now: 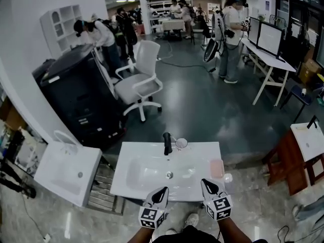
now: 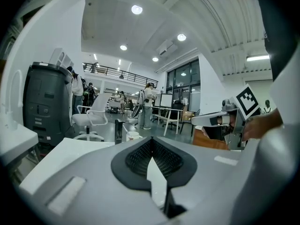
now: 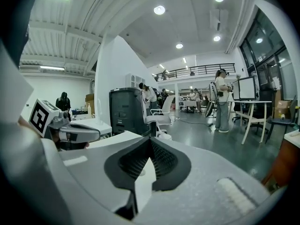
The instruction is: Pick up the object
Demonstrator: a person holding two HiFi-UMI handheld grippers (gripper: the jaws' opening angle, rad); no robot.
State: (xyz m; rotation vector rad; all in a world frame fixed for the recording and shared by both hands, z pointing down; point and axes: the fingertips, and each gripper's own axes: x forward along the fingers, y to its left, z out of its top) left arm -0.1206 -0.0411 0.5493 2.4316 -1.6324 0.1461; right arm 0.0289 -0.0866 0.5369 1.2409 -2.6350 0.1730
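A white sink [image 1: 147, 158] stands in front of me with a black tap [image 1: 167, 143] at its back rim. Beside the tap sits a small white cup [image 1: 181, 143]. A pink block [image 1: 216, 168] lies on the sink's right ledge. My left gripper [image 1: 163, 191] hovers over the sink's front edge, shut and empty, its tips meeting [image 2: 151, 140]. To its right my right gripper [image 1: 206, 184] is shut too, with nothing between its jaws [image 3: 150, 139]. The left gripper view shows the tap [image 2: 118, 130] and the cup [image 2: 133, 136] ahead.
A second white basin [image 1: 68, 171] stands to the left, and a wooden stand [image 1: 286, 158] with another basin to the right. Behind the sink are a black cabinet [image 1: 76, 92] and a white office chair [image 1: 139, 82]. Several people stand far back by desks.
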